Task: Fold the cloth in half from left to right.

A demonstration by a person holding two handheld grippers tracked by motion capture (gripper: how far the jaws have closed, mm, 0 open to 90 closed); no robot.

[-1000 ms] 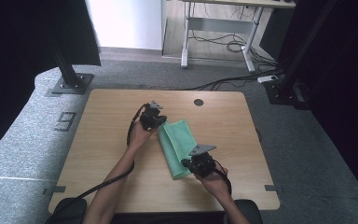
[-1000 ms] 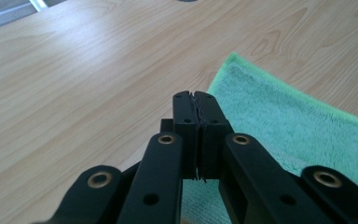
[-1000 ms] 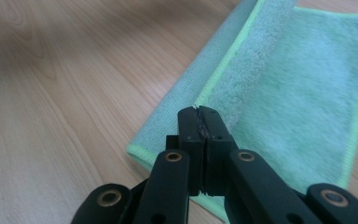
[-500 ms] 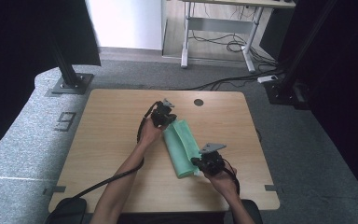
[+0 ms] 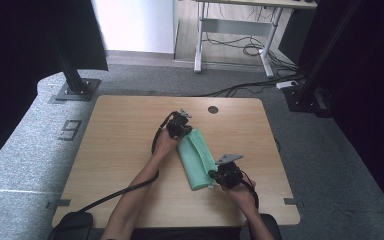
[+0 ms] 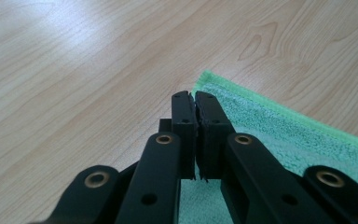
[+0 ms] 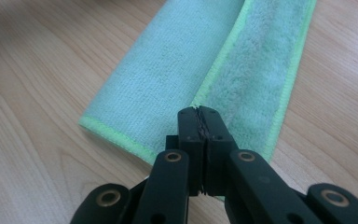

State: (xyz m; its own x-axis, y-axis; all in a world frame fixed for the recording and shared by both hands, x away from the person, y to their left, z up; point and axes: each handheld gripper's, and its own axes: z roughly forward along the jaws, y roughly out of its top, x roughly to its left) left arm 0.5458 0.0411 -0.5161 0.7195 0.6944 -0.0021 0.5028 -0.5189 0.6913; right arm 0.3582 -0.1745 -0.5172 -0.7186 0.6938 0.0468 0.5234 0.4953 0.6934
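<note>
High view: we find the green towel (image 5: 196, 159) lying folded lengthwise near the middle of the counter (image 5: 110, 150), running diagonally away from us. The left hand-held gripper (image 5: 180, 125) sits at the towel's far end; the right hand-held gripper (image 5: 219, 176) sits at its near end. We judge the step in hand to be laying down a lengthwise fold.

Left gripper view: the left hand-held gripper (image 6: 194, 100) has its jaws pressed together, tips at the towel (image 6: 279, 140) corner. We cannot tell whether an edge of cloth is pinched between the pads, since the tips hide the contact line.

Right gripper view: the right hand-held gripper (image 7: 199, 114) is fully closed, tips resting where the folded-over flap's hem meets the lower layer of the towel (image 7: 177, 60). Whether cloth is trapped there we cannot confirm.

To do this step well, we keep both ends level and lower them together, align the bright hem of the upper layer parallel to the lower hem, and release only once the cloth lies flat, so the fold does not spring back or skew.
</note>
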